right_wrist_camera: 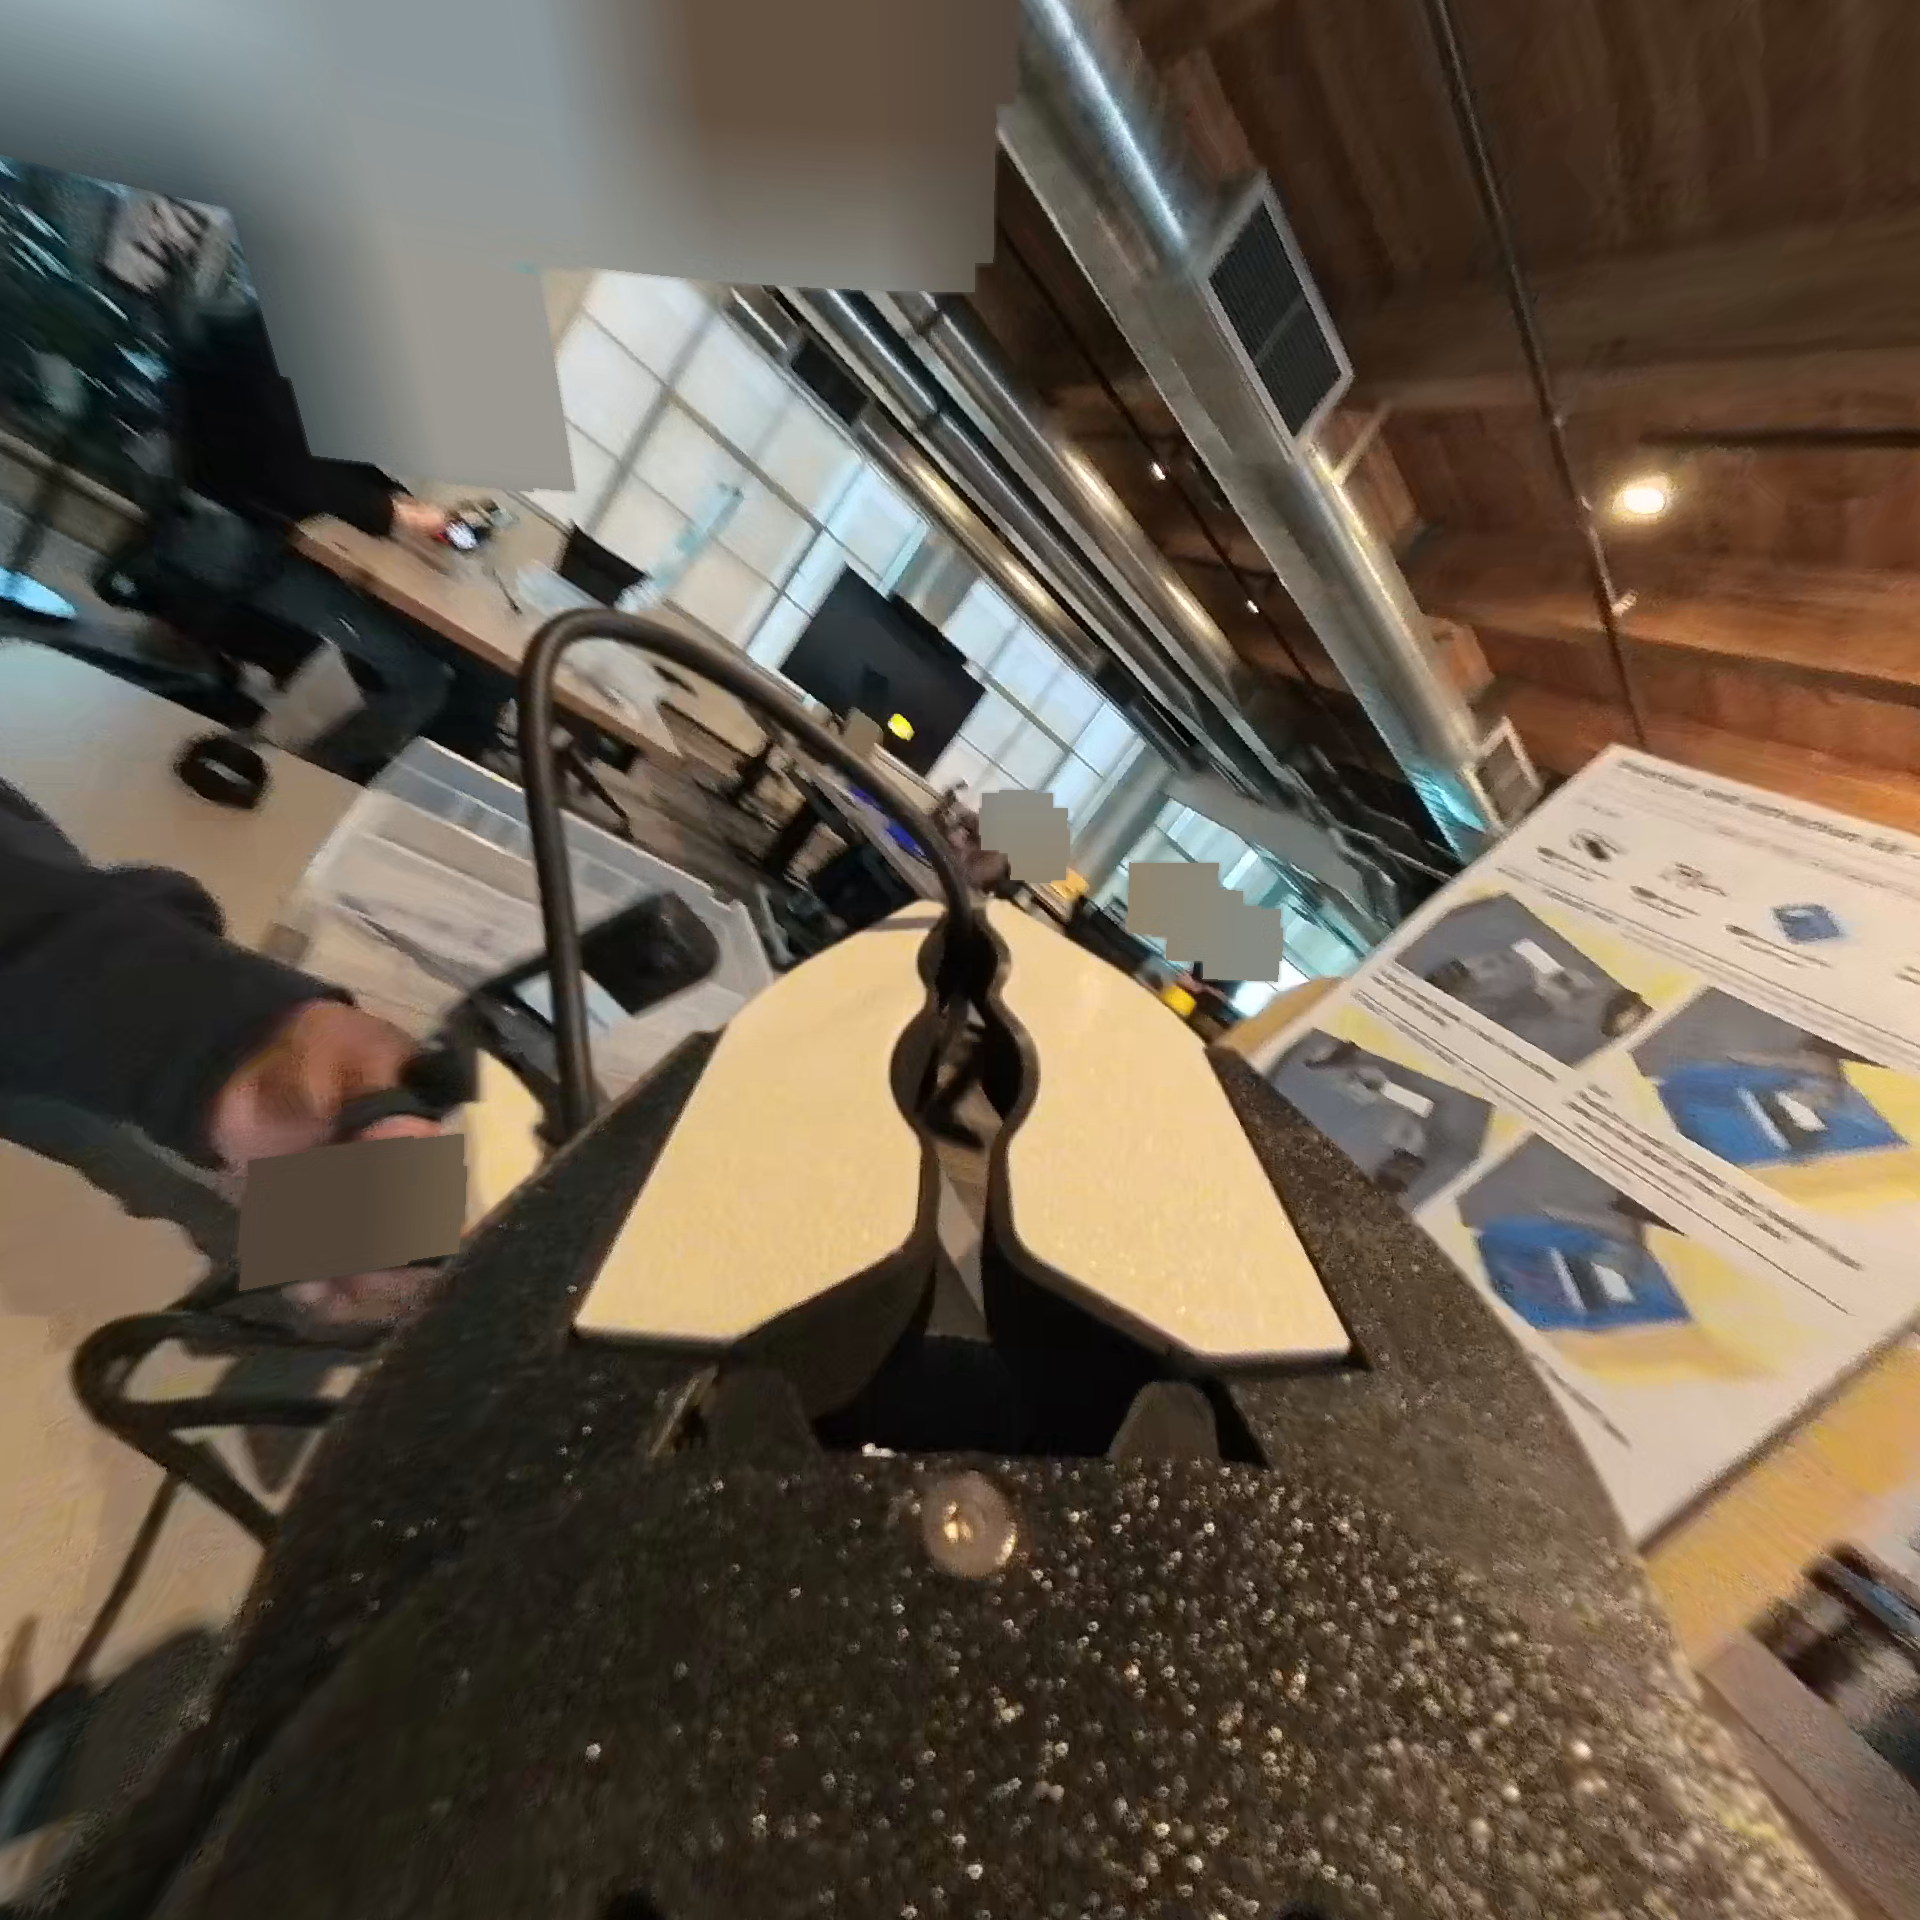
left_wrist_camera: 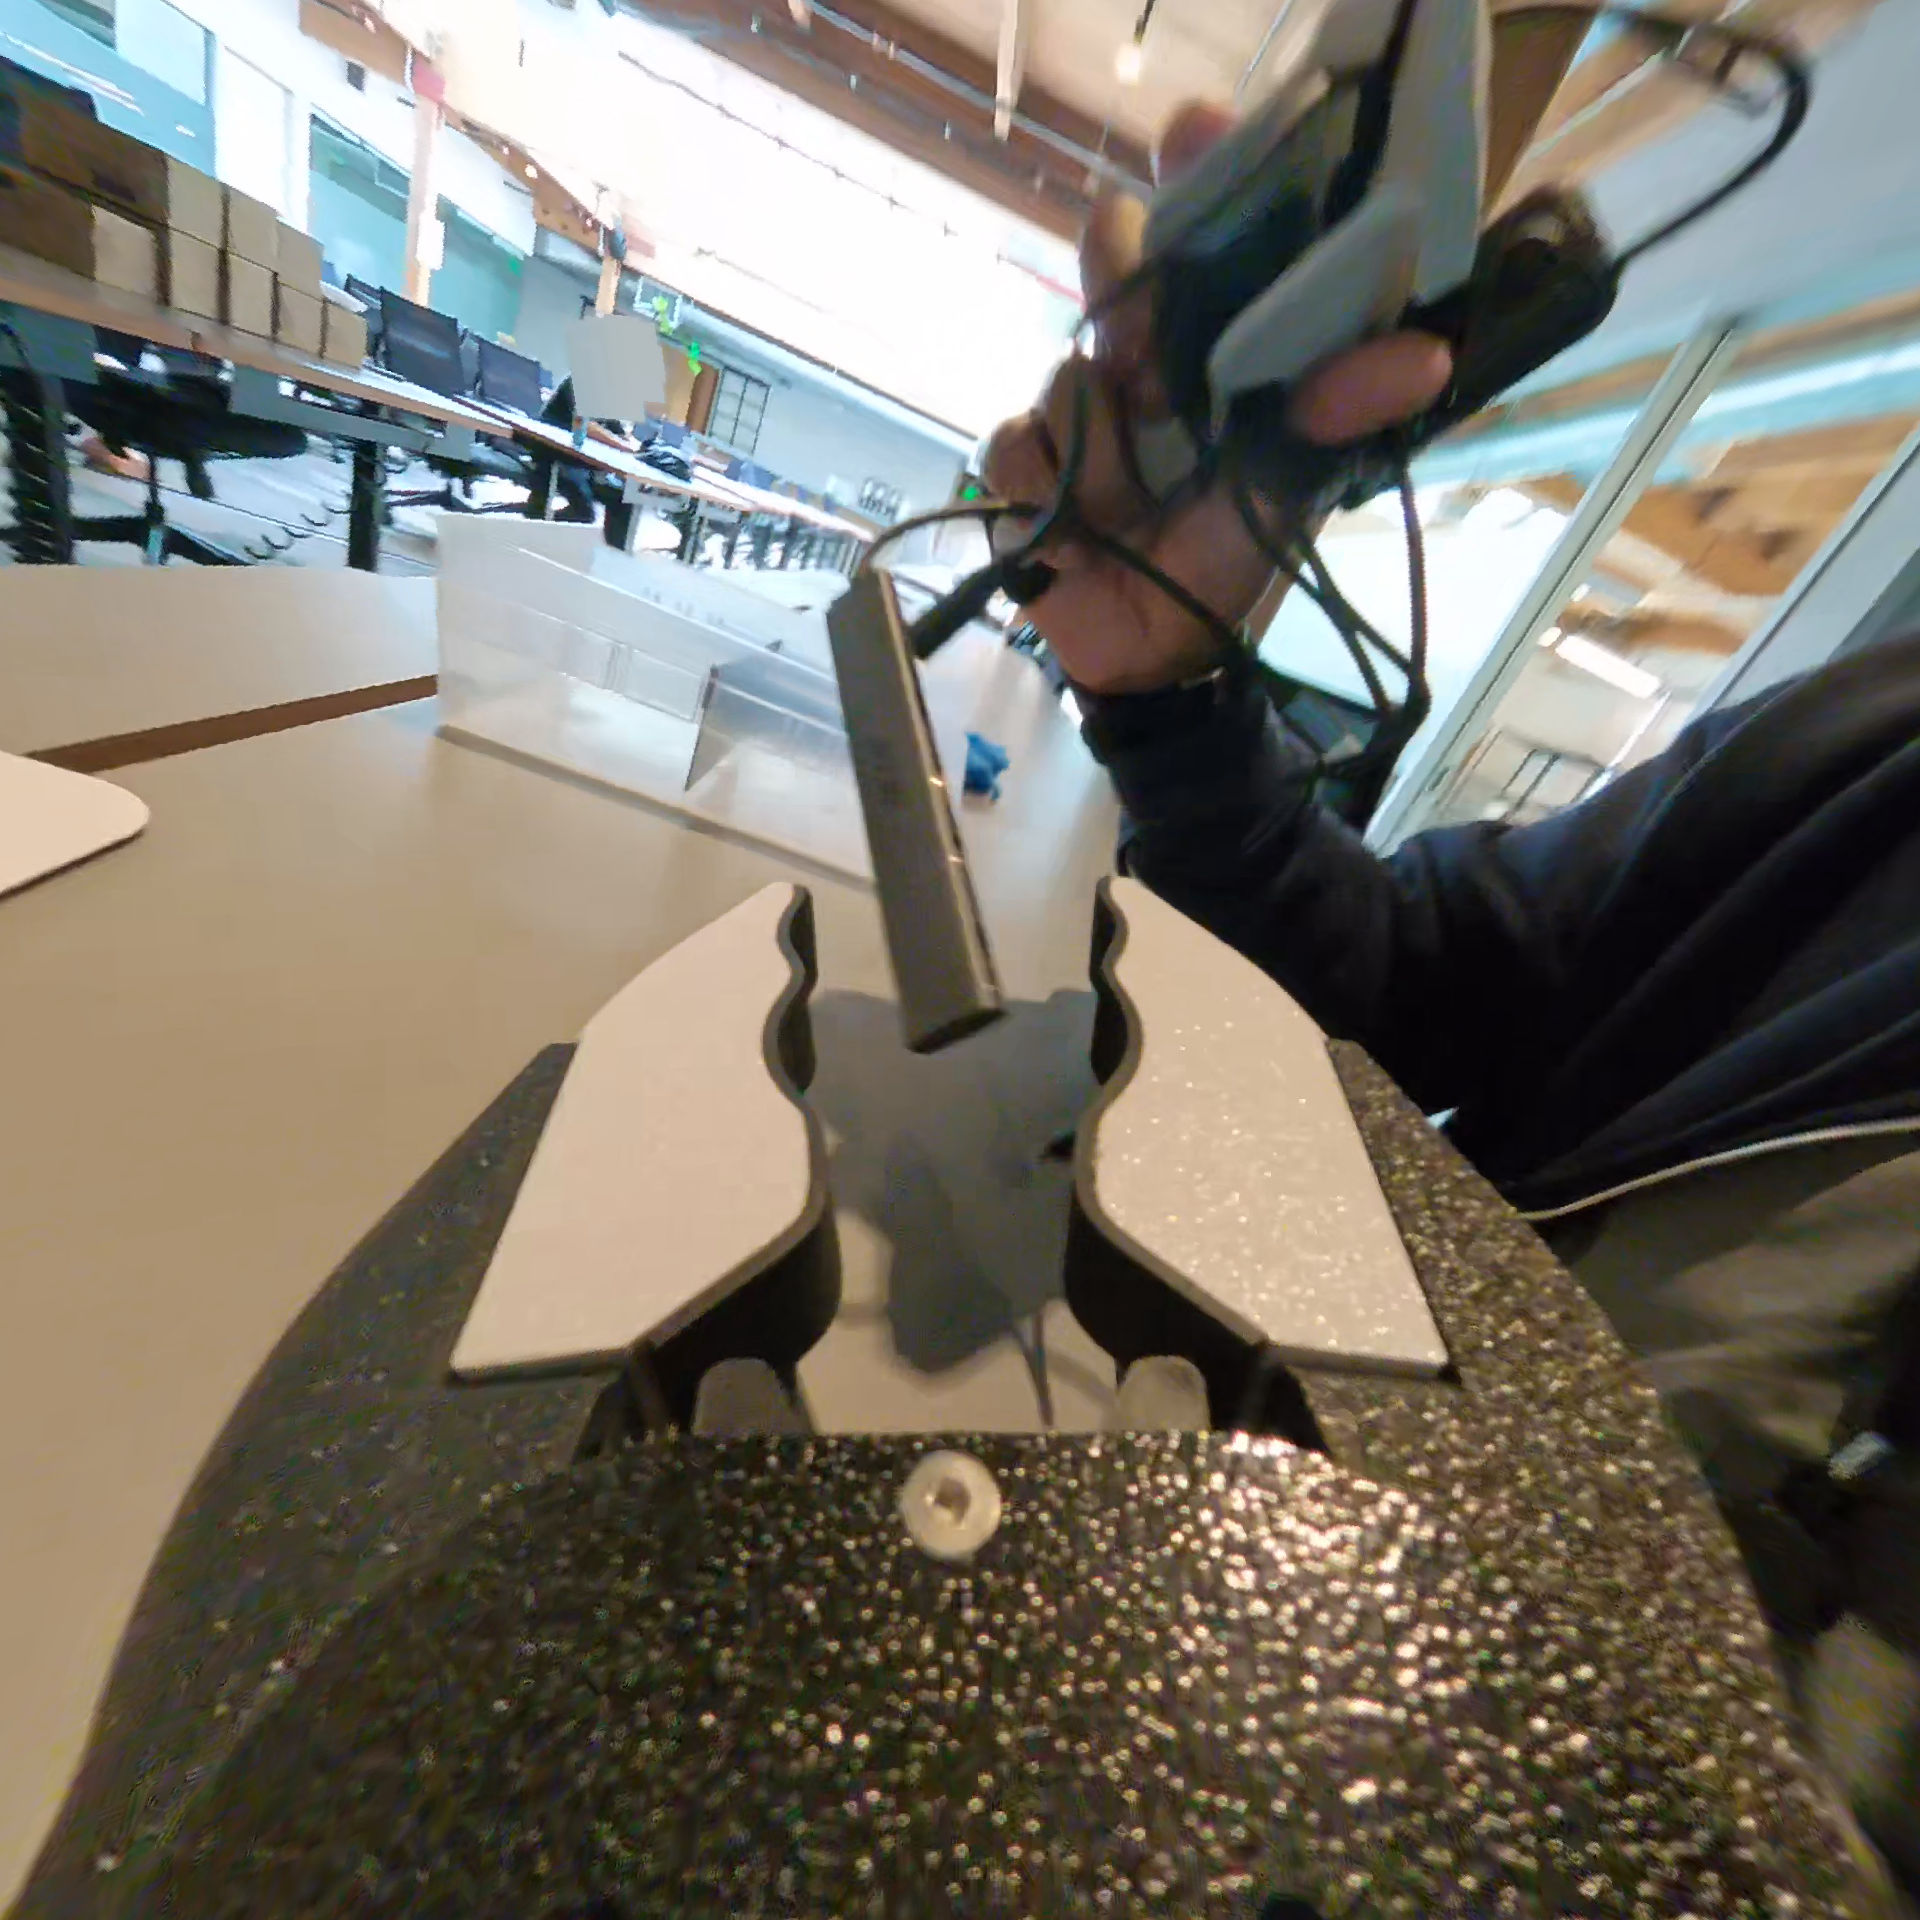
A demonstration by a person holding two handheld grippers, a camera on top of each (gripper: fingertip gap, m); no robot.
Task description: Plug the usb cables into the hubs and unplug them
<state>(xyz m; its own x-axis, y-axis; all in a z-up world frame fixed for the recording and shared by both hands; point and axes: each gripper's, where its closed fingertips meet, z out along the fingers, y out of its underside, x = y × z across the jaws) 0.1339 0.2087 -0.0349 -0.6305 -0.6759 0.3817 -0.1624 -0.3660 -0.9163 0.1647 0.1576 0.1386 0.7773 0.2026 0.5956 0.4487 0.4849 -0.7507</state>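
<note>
Left tongs [left_wrist_camera: 951,971] gape empty above the table [left_wrist_camera: 364,935]; right tongs [right_wrist_camera: 961,971] clench a thin black cable [right_wrist_camera: 665,665].

From that cable a slim grey hub [left_wrist_camera: 914,821] hangs clear of the table, swinging just ahead of the left tips. Judging by this, setup is underway: next, the hub needs steadying before any plug goes in.

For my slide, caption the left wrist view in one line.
Open left gripper waits over the table as a grey USB hub dangles by its cable between the fingers.
</note>
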